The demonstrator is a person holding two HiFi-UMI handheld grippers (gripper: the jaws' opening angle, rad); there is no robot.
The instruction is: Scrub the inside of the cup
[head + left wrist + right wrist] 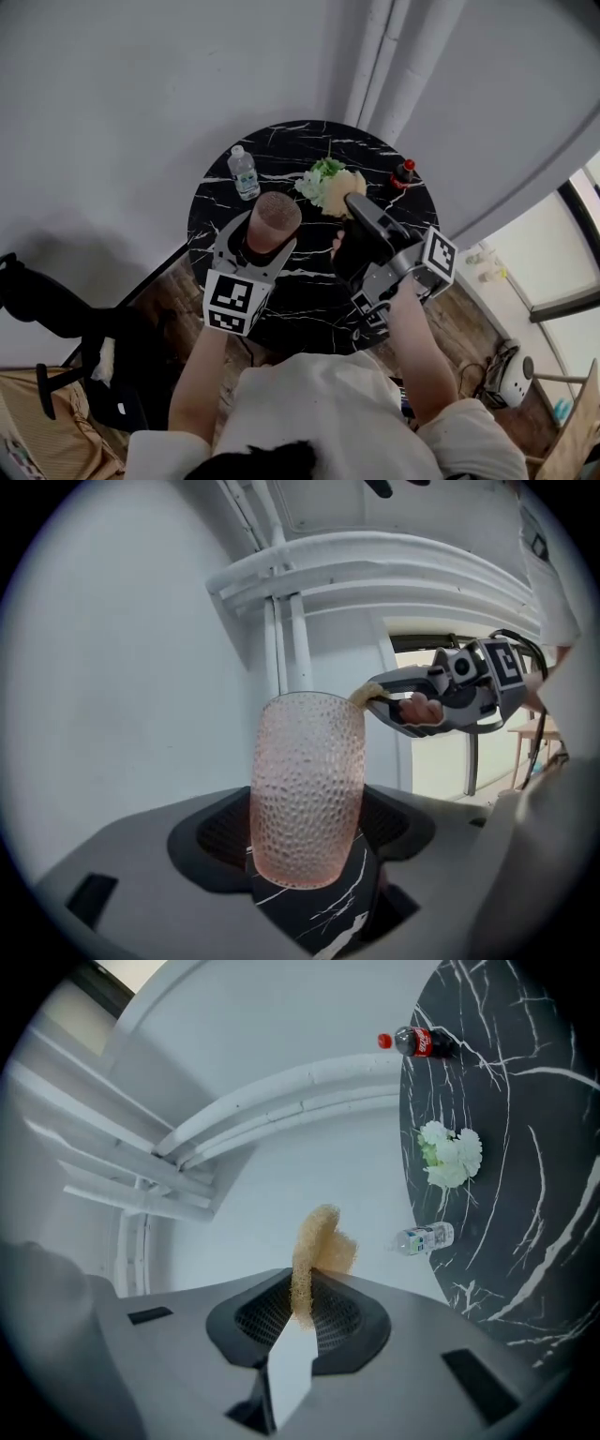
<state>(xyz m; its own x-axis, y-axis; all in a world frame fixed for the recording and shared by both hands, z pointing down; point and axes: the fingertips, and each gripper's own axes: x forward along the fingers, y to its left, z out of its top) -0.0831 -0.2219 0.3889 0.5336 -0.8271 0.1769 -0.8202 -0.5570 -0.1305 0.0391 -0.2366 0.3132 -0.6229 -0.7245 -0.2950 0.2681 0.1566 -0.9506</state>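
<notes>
A pink dimpled glass cup (273, 221) is held over the round black marble table (309, 305), its mouth turned up toward the head camera. My left gripper (269, 248) is shut on the cup's lower body (307, 789), one jaw on each side. The right gripper (356, 202) is shut on a tan sponge (349, 181), pinched thin between its jaws (319, 1246). In the left gripper view the right gripper (380, 697) comes in from the right, and the sponge (363, 694) sits right at the cup's rim. I cannot see the cup's inside clearly.
On the table's far side stand a small water bottle (244, 173), a bunch of white and green flowers (322, 180) and a cola bottle (405, 173). White pipes (394, 56) run along the grey wall. A black chair (56, 314) stands at the left.
</notes>
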